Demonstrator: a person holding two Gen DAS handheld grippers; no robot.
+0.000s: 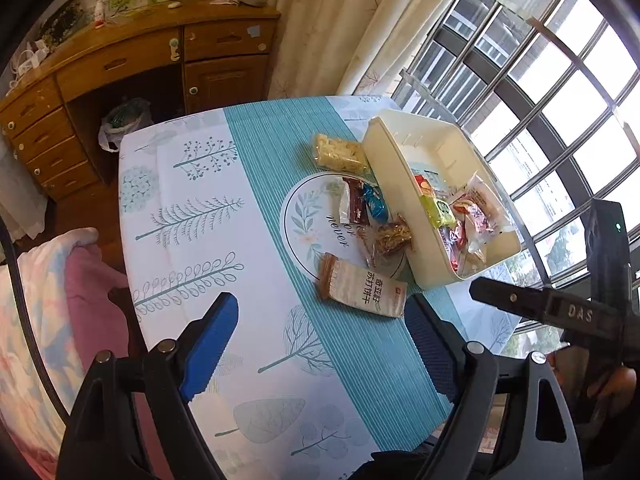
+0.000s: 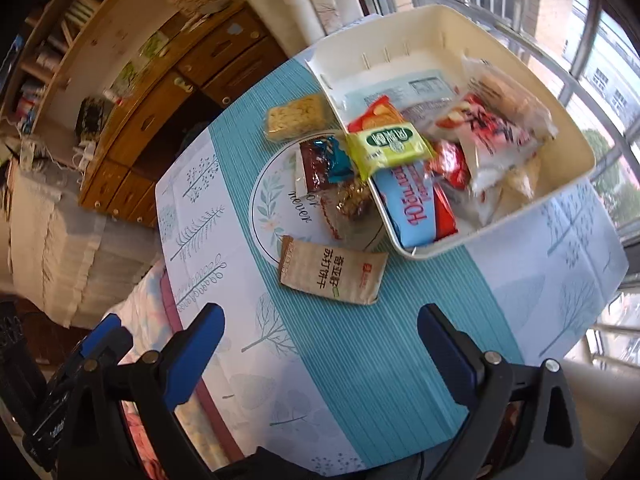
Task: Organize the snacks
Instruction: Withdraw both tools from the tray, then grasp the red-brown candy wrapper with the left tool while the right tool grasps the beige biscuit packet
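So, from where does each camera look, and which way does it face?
Left wrist: sits on the left tool, looking down at the table and snack box; the right tool shows too.
Right wrist: sits on the right tool, looking down closer into the box.
Both share the box and the brown cracker pack.

Both views are brightly lit by daylight from the barred window (image 1: 552, 92), whose panes are blown out. Edges are bent by fisheye distortion; corners are vignetted black.
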